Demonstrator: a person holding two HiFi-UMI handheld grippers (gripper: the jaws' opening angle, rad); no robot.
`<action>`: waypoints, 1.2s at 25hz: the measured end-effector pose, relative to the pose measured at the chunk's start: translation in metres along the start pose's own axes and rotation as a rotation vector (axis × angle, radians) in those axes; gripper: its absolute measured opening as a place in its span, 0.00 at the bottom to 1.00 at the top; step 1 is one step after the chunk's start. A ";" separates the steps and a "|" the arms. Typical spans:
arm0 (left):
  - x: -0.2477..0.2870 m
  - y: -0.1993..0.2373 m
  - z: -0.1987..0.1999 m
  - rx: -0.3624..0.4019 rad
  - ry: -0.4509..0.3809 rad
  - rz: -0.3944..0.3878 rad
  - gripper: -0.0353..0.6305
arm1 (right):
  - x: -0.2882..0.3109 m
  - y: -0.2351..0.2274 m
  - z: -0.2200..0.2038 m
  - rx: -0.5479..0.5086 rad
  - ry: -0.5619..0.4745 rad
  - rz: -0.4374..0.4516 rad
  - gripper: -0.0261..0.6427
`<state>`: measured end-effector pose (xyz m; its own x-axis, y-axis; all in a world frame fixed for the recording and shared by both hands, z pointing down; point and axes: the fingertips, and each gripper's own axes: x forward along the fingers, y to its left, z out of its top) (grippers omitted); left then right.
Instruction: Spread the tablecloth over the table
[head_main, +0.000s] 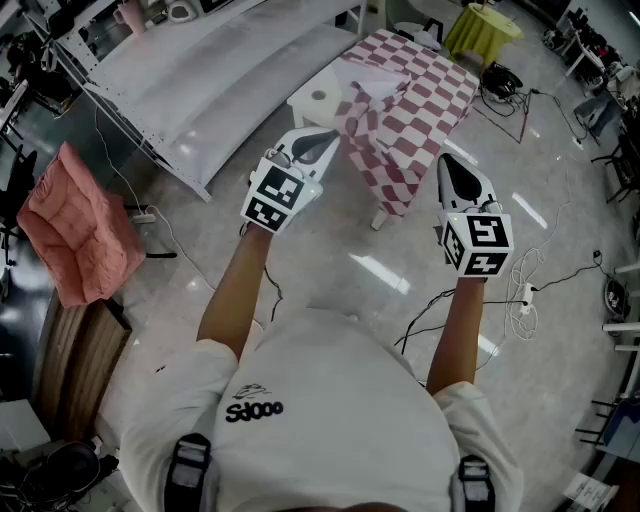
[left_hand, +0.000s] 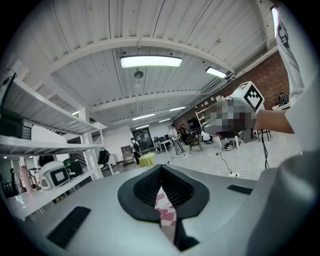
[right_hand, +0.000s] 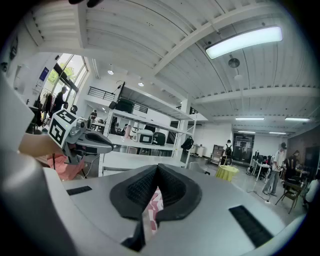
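A red-and-white checked tablecloth (head_main: 410, 110) lies rumpled over a small white table (head_main: 318, 96), whose near left part is bare. My left gripper (head_main: 328, 142) is shut on a corner of the cloth, which rises in a fold toward it. My right gripper (head_main: 452, 166) is shut on the cloth's near right edge. In the left gripper view the jaws (left_hand: 161, 171) pinch a strip of checked cloth (left_hand: 165, 211). In the right gripper view the jaws (right_hand: 158, 170) likewise clamp the cloth (right_hand: 151, 210). Both grippers are held roughly level in front of the person.
Long white shelving (head_main: 200, 70) runs along the left. A pink cushion (head_main: 75, 225) sits on a wooden stand at far left. A yellow-green covered round table (head_main: 482, 28) stands beyond. Cables (head_main: 505, 100) and a power strip (head_main: 526, 294) lie on the shiny floor.
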<state>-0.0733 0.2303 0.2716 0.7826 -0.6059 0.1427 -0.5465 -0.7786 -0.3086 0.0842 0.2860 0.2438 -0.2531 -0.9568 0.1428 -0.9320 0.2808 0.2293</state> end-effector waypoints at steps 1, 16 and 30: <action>0.002 0.000 0.000 0.000 0.000 0.002 0.09 | 0.001 -0.001 -0.001 -0.006 0.002 0.004 0.07; 0.040 -0.009 -0.010 -0.041 0.030 0.030 0.09 | 0.011 -0.036 -0.022 0.049 -0.005 0.052 0.07; 0.098 -0.002 -0.031 -0.098 0.058 0.054 0.09 | 0.045 -0.091 -0.058 0.064 0.034 0.037 0.07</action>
<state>-0.0049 0.1678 0.3154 0.7345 -0.6535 0.1829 -0.6160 -0.7551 -0.2246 0.1721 0.2219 0.2848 -0.2800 -0.9424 0.1828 -0.9371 0.3097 0.1612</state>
